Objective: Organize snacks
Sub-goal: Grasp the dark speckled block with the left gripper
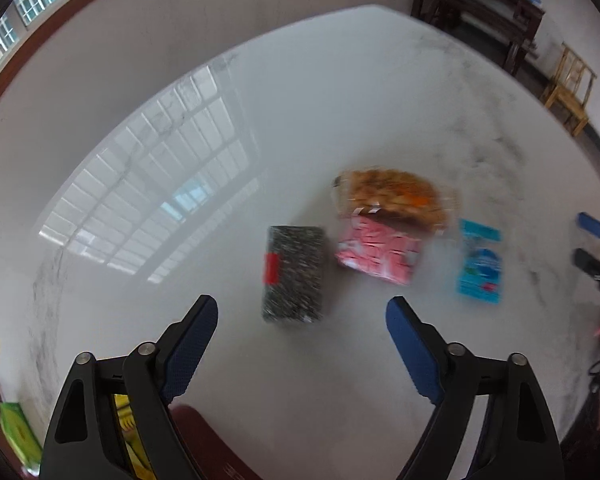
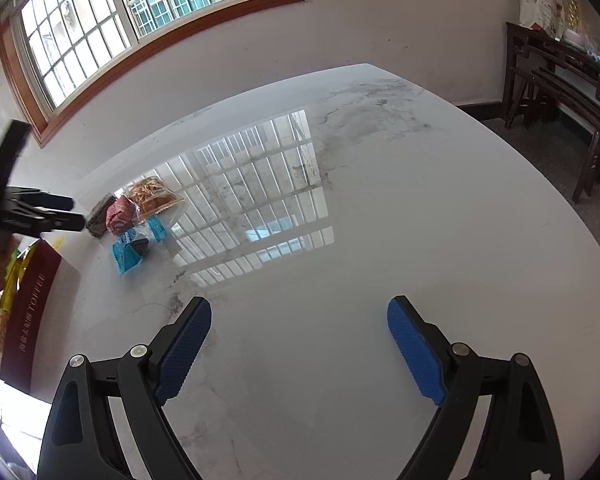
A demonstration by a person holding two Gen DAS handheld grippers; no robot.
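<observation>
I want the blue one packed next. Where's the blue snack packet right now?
In the left wrist view the blue snack packet lies flat on the marble table, right of the pink packet.

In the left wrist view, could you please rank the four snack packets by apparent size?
1. Dark speckled block packet and pink-red patterned packet: alike, unranked.
2. Clear bag of orange-brown snacks, partly overlapping.
3. Blue flat packet, smallest.

Two wrist views, shared snacks (image 1: 380,232).

Four snack packs (image 1: 376,236) clustered flat on table: speckled, pink, orange, blue.
</observation>
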